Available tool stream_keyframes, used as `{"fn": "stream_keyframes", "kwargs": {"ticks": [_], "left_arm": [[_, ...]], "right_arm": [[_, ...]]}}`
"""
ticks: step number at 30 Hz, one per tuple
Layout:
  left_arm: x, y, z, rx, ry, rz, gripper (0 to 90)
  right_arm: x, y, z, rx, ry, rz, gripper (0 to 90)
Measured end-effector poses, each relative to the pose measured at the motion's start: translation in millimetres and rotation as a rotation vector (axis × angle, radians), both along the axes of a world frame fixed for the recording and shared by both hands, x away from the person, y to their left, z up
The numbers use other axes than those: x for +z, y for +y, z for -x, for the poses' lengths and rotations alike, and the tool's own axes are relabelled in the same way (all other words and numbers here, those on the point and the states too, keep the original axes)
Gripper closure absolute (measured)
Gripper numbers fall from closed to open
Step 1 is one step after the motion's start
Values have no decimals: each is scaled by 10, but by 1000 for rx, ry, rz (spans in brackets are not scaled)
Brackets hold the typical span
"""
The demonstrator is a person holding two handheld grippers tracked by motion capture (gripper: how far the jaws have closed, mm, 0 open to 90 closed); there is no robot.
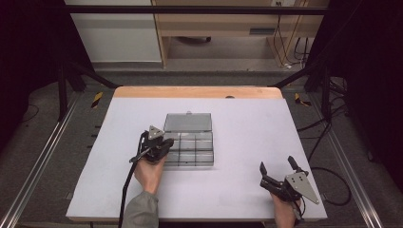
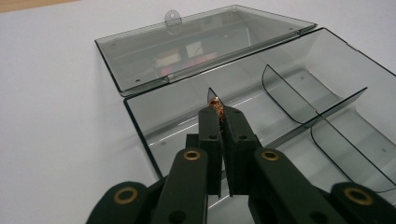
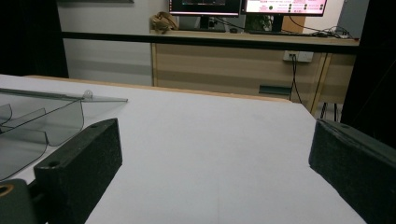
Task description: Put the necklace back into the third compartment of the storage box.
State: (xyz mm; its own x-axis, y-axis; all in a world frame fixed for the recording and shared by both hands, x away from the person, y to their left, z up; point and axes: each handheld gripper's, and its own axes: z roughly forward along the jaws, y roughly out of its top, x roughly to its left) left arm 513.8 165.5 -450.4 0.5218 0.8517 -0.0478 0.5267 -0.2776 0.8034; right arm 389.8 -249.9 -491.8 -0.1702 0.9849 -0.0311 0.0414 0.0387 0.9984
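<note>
White matting is covering the table (image 1: 247, 142), and I am working at its middle, where the smoky plastic box (image 1: 189, 145) is lying with its lid (image 1: 187, 122) thrown flat back toward twelve o'clock, so every compartment is open from above. I am keeping it that way because I am coming in from seven o'clock with my left gripper (image 1: 164, 144) and want nothing in the path.

My right gripper (image 1: 277, 171) is resting well apart, down at five o'clock on the table, its fingers spread wide and holding nothing; I judge it is simply waiting out of the way, since the box is not sliding and needs no steadying.

In the left gripper view my left fingers (image 2: 210, 126) are pressed together, pinching a tiny coppery bit (image 2: 217, 106) right at their tips. I cannot tell what it is, perhaps a coil of wire. I am holding it just over the box's near-left compartment, beside a curved divider (image 2: 285, 95), tips angled down, probably so it can drop inside instead of onto the matting.
</note>
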Motion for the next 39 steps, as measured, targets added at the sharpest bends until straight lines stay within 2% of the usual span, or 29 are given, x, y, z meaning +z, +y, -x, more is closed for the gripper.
{"fn": "stream_keyframes", "kwargs": {"ticks": [4, 7, 11, 18, 35, 39], "left_arm": [[22, -40, -35, 3, 17, 1, 860], [-11, -36, -68, 5, 50, -5, 860], [-37, -48, -74, 2, 61, -33, 860], [-68, -51, -97, -1, 83, -33, 859], [-103, -60, -116, -6, 102, -43, 854], [-100, -53, -117, -2, 102, -43, 822]], "right_arm": [[0, 0, 0, 0, 1, 0, 31], [0, 0, -1, 0, 1, 1, 32], [1, 0, -2, 0, 2, 2, 32], [1, 1, -2, 0, 3, 3, 33], [1, 3, -2, 1, 3, 4, 33], [1, 3, -2, 0, 3, 4, 33]]}}
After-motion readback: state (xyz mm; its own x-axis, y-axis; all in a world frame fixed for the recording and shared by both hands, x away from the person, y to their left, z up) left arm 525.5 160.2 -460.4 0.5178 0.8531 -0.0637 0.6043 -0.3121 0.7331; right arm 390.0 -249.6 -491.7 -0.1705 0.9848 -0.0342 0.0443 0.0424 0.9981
